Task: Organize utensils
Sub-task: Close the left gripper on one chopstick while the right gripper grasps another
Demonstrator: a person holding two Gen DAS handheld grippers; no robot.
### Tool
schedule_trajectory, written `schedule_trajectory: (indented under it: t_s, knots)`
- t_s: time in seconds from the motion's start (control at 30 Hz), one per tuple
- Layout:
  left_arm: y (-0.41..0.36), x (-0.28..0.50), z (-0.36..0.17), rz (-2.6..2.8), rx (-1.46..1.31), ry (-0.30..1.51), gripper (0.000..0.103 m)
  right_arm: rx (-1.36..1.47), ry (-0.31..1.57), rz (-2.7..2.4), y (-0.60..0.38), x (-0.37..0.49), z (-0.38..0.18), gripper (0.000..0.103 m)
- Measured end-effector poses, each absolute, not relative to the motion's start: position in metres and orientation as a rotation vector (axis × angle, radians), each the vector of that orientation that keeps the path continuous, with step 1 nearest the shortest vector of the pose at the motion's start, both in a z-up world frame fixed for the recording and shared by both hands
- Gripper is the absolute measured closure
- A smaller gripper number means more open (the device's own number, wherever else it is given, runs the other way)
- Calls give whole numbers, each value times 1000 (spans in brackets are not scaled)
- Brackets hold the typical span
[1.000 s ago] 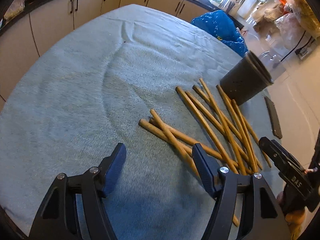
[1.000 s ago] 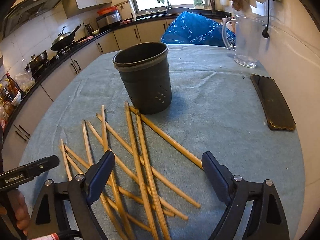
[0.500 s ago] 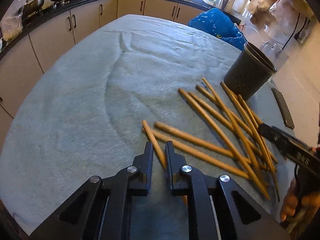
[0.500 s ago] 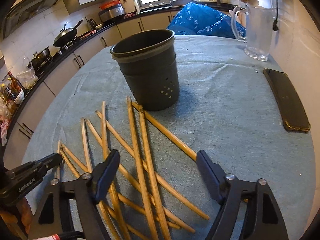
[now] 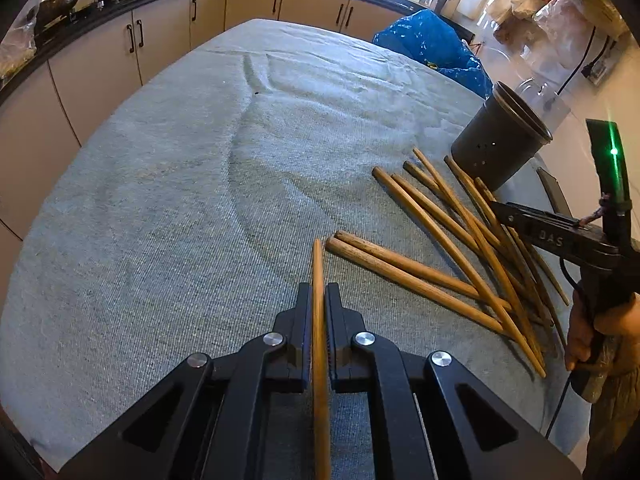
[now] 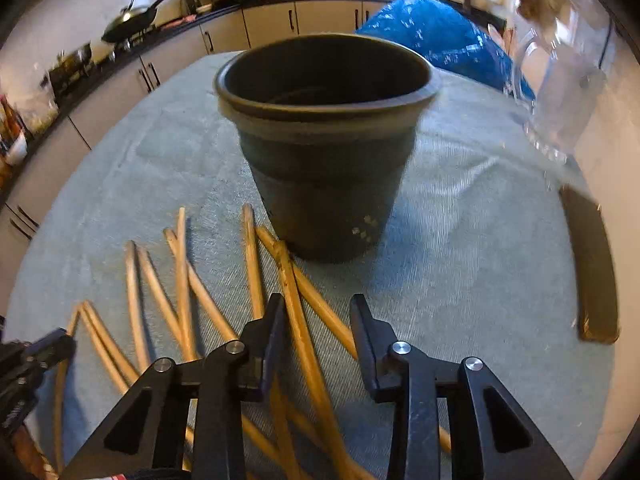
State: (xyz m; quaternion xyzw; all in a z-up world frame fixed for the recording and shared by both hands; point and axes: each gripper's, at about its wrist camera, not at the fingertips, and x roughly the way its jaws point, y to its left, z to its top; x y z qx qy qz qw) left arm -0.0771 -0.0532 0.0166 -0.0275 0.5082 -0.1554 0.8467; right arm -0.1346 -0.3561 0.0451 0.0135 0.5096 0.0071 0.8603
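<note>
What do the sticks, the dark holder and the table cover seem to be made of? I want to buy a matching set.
The chopsticks look like wood or bamboo: brown, matte, with faint grain, probably unlacquered. The dark holder looks like moulded plastic or coated metal: grey-black, satin, smooth rolled rim, small drain holes; which one stays unclear. The table cover looks like woven cloth: grey-green, ribbed, with soft wrinkles.

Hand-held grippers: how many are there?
2: the left hand-held gripper over the cloth, shut on a chopstick; the right hand-held gripper before the pot, jaws closing, chopsticks between them.
</note>
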Motion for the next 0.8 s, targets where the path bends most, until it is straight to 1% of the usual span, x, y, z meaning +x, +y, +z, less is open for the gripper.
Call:
schedule_trajectory:
  t_s: [0.17,0.37,0.4,0.43,0.5,0.6,0.8]
  knots:
    - [-57,-67,17,-351,-35,1097,97,14,1096,3,-351,-125,45,67]
    - [-62,-57,18,-382,9,1101,97,27,1166,-9,-350,-110,46,64]
    - [-65,-56,18,-388,35,1096,97,30,1174,5,-351,-107,47,68]
    - [-66,-56,18,-393,56,1089,97,27,1175,17,-352,-107,47,80]
    - [-68,-56,18,-400,82,1081,97,9,1166,25,-349,-109,50,86]
    - [-62,-61,24,-398,45,1069,98,29,1112,48,-349,-125,59,94]
    - [-46,-88,58,-431,-62,951,98,114,971,60,-364,-169,85,96]
